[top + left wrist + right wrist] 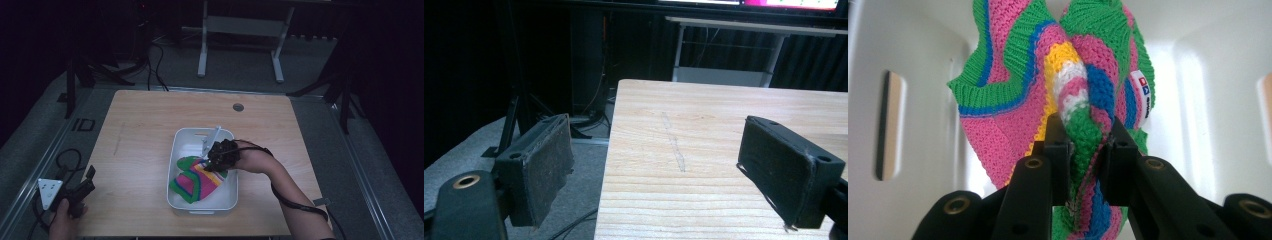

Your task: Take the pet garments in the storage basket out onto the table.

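So my right hand-held gripper [1083, 150] is clamped on a fold of the knitted cloth [1018, 120], the stripy pink, green, blue and yellow thing. In the right gripper view the bunched ridge of it runs straight up from between the two pads, pinched tight, with the rest fanning out above and to both sides. The cloth sits inside the white tub [180, 200] in the middle of the table [135, 130], mostly in the near half of it, and from the high view my right hand-held gripper [210, 162] is right at the cloth's far edge, over the tub. My right forearm comes in from the bottom right corner, bent at the wrist so the hand points left and down into the tub

My left hand-held gripper [82, 187] is well away from all that, at the near left corner of the table, jaws wide apart with nothing between them, pointing across the bare wood
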Action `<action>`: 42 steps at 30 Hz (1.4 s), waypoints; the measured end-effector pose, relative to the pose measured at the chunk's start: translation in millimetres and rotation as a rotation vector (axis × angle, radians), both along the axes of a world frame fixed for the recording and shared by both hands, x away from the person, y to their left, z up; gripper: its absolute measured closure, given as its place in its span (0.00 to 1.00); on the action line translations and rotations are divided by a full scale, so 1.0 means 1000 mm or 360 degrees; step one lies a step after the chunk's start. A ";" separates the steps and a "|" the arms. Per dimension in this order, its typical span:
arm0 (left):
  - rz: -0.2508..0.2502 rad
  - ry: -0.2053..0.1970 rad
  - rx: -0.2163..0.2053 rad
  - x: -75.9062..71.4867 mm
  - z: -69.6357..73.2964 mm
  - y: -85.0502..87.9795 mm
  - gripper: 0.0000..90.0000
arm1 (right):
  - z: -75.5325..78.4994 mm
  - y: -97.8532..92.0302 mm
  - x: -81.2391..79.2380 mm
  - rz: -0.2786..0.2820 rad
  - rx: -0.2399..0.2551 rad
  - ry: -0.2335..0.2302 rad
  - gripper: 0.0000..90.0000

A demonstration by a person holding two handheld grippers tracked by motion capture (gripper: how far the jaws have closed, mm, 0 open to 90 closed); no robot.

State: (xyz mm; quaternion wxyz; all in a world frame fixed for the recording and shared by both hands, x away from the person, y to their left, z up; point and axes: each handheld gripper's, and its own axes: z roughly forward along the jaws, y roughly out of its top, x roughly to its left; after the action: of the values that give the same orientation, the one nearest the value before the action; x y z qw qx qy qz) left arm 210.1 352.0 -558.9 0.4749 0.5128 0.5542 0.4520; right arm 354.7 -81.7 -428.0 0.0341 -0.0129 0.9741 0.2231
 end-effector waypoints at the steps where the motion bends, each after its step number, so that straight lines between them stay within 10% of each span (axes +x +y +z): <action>1: 0.0000 0.0000 -0.0001 0.000 0.000 0.000 0.16 | 0.005 0.000 0.000 -0.0003 0.0013 -0.0012 0.86; 21: -0.0001 -0.0002 -0.0005 0.000 0.000 0.001 0.16 | 0.080 -0.017 -0.001 -0.0052 0.0226 -0.0162 0.86; 42: 0.0003 -0.0001 0.0003 0.000 0.000 0.000 0.16 | 0.107 -0.110 0.004 -0.0294 0.0308 -0.0240 0.86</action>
State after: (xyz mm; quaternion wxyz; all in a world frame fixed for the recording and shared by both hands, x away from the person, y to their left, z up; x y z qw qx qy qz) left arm 209.9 352.2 -559.0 0.4742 0.5127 0.5541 0.4531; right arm 359.1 -191.9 -320.9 0.1286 0.0636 0.9398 0.3102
